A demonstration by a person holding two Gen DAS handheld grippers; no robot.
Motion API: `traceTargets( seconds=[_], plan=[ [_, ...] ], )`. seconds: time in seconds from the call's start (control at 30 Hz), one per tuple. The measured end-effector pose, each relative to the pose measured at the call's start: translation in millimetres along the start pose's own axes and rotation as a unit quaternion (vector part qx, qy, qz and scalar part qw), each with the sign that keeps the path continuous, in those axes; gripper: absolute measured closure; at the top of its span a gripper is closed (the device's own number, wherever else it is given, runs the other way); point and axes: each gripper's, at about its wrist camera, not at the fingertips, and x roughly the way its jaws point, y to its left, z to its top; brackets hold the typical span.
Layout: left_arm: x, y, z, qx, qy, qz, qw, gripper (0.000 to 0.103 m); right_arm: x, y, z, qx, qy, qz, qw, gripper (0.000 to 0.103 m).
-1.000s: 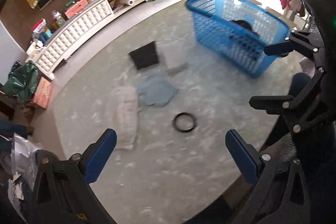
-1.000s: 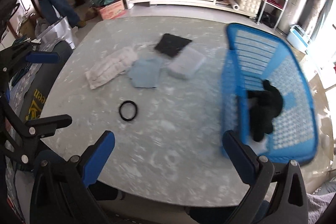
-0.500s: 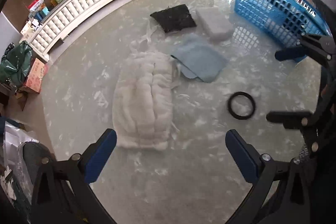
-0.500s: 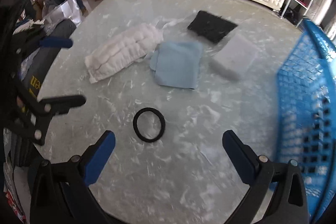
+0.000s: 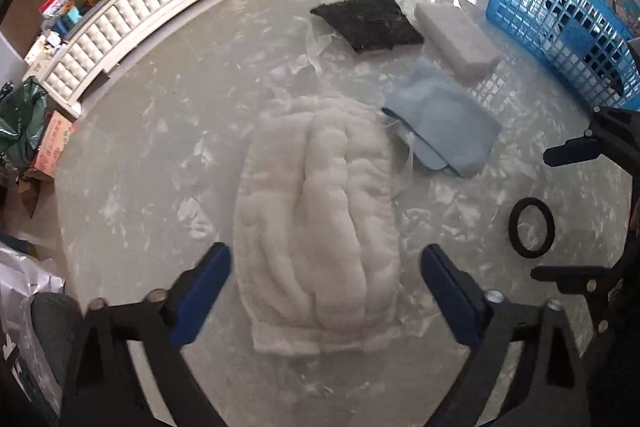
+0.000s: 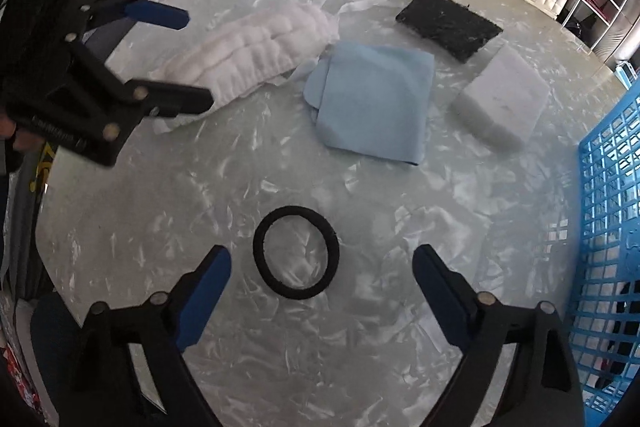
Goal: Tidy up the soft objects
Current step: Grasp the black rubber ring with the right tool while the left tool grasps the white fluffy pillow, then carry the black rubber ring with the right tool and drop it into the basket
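A white quilted pad (image 5: 316, 223) lies on the marble table, its near end between the open jaws of my left gripper (image 5: 324, 279). A light blue cloth (image 5: 440, 123), a black scouring pad (image 5: 368, 21), a white sponge block (image 5: 452, 35) and a black hair band (image 5: 531, 227) lie nearby. My right gripper (image 6: 322, 285) is open just above the hair band (image 6: 296, 251). In the right wrist view I see the quilted pad (image 6: 256, 47), blue cloth (image 6: 376, 103), black pad (image 6: 448, 23), sponge (image 6: 500, 99) and my left gripper (image 6: 176, 59).
A blue plastic basket (image 5: 560, 11) stands at the table's right side; it also shows in the right wrist view (image 6: 608, 247) with something dark inside. A white tufted cabinet (image 5: 132, 19) runs along the far wall. Boxes and bags sit on the floor at left.
My left gripper has swung from the basket and closed in on the white quilted pad. My right gripper has moved left and down over the black hair band.
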Motion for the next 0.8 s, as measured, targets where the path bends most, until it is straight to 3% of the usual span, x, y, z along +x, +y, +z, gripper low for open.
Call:
traceTargets(
  seconds=[0.23, 0.33, 0.4, 0.6, 0.8],
  plan=[
    [11.1, 0.5, 1.3, 0.008, 0.009, -0.006, 0.9999, 0.038, 5.4, 8.1, 0.3, -0.027, -0.003, -0.024, 0.999, 0.036],
    [8.8, 2.7, 1.6, 0.000, 0.003, -0.003, 1.0000, 0.056, 5.4, 13.8, -2.7, -0.039, -0.009, -0.026, 0.999, 0.044],
    [4.7, 3.7, -2.7, -0.007, 0.003, 0.005, 1.0000, 0.075, 2.7, 16.6, -7.1, -0.045, -0.014, -0.023, 0.999, 0.055],
    [-5.3, 0.1, -15.3, -0.011, 0.001, 0.000, 0.9999, 0.082, -5.4, 24.8, -13.2, -0.048, -0.030, -0.014, 0.998, 0.090],
    [-27.5, -14.9, -26.0, -0.006, -0.010, -0.005, 0.9999, 0.082, -12.1, 14.0, -14.0, -0.027, -0.031, -0.002, 0.999, 0.096]
  ],
)
